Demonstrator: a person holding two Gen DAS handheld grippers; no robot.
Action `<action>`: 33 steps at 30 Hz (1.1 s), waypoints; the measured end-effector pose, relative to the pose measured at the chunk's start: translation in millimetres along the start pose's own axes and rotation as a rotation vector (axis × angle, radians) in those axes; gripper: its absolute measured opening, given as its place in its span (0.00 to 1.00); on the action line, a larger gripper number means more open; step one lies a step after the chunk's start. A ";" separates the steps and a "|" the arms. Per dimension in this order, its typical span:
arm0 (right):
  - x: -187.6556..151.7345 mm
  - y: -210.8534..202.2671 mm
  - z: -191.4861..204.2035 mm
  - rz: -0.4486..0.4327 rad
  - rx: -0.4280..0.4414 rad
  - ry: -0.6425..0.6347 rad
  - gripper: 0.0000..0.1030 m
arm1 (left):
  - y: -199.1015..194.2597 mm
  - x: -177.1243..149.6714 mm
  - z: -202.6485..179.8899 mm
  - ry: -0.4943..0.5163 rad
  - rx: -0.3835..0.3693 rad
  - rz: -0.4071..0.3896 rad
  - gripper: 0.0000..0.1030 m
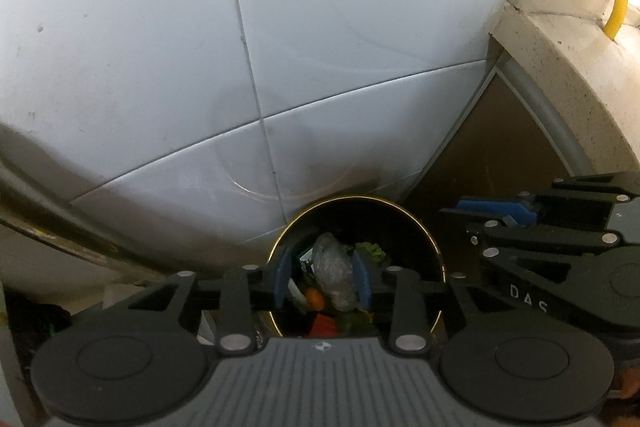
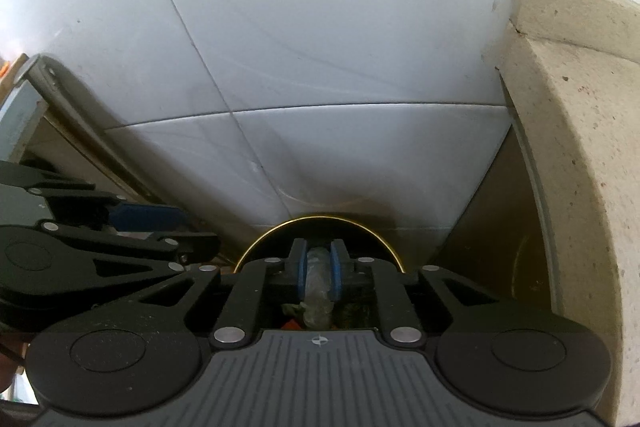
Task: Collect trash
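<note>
— Blue pads on the left gripper [image 1: 323, 281] stand a little apart over the bin [image 1: 420, 227]; a crumpled clear plastic bag [image 1: 334, 275] shows between them, but whether they touch it cannot be told

— And the right gripper [image 2: 319, 273]?

— Its pads sit closer together, with a clear plastic wad [image 2: 318, 283] in the gap; pinched or loose, the view does not settle

— Where is the trash?

— Down in the dark, gold-rimmed bin: greens [image 1: 370, 251], an orange bit [image 1: 315, 298], a red scrap [image 1: 323, 325]. White floor tiles [image 1: 160, 47] lie beyond, a stone counter edge [image 2: 576, 131] to the right
</note>
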State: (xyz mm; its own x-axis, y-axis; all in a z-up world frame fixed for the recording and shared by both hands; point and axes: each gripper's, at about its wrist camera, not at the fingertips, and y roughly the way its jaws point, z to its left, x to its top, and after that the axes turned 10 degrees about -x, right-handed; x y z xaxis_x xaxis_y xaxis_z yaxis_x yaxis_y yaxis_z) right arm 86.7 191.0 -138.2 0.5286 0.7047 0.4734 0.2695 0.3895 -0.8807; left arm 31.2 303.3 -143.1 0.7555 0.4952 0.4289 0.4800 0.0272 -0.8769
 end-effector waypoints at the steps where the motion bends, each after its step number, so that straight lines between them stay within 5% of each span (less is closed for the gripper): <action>1: -0.3 -0.2 -0.4 0.000 -0.001 0.001 0.19 | 0.2 0.4 0.5 0.000 -0.001 0.002 0.30; 33: -15.4 -24.8 -9.5 -0.045 -0.049 0.030 0.41 | -10.9 -0.2 -7.0 0.073 0.071 -0.067 0.35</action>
State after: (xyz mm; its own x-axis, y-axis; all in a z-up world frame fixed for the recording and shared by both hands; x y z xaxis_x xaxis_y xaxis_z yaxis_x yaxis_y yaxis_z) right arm 79.5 164.9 -123.7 0.5386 0.6688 0.5124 0.3319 0.3905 -0.8587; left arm 29.0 296.8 -132.1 0.7548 0.4255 0.4992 0.4996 0.1202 -0.8579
